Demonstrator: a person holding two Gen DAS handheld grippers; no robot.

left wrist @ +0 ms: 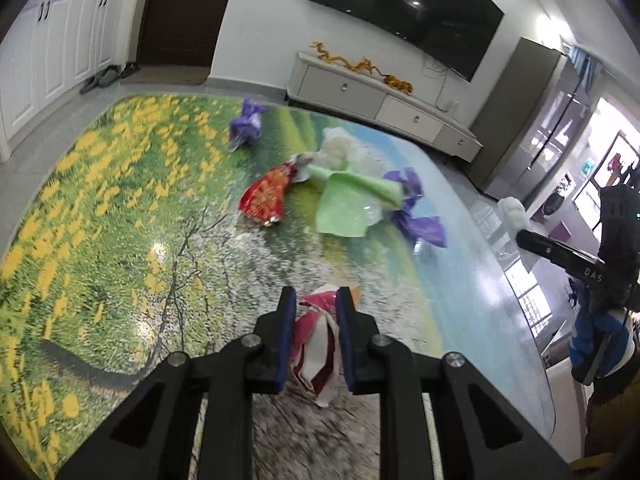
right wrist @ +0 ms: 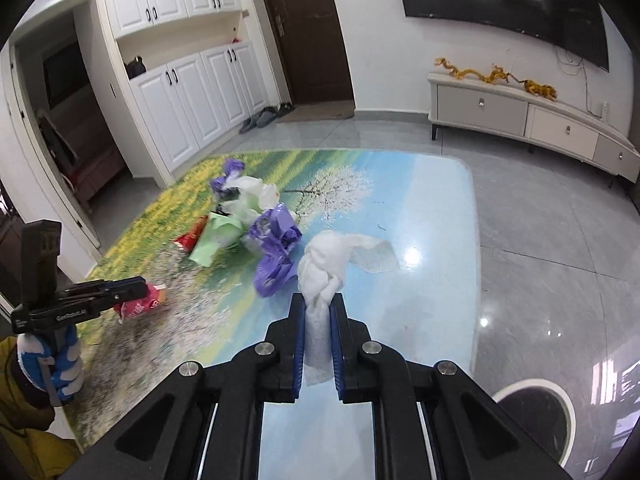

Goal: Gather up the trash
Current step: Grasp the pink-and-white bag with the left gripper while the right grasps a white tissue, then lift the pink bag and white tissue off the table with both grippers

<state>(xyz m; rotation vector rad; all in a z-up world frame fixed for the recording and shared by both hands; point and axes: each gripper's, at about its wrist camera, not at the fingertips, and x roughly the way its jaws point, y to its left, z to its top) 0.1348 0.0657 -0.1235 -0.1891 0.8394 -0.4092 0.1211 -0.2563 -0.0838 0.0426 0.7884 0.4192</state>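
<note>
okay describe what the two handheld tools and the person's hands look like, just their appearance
Both the left tool and the right tool are black, angular linkage frames with silver pivot bolts and two straight fingers lined with blue pads. White lettering runs along the left tool's side. The hands wear blue-and-white gloves, with a mustard-yellow sleeve.

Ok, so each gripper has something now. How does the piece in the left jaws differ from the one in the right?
The pink wrapper in the left gripper is printed pink, red and white; the white tissue in the right gripper is plain white. The pink wrapper looks like stiff, creased packaging; the white tissue is soft and twisted, with a loose flap trailing to the right. Both are pinched between shut jaws over the table.
</note>
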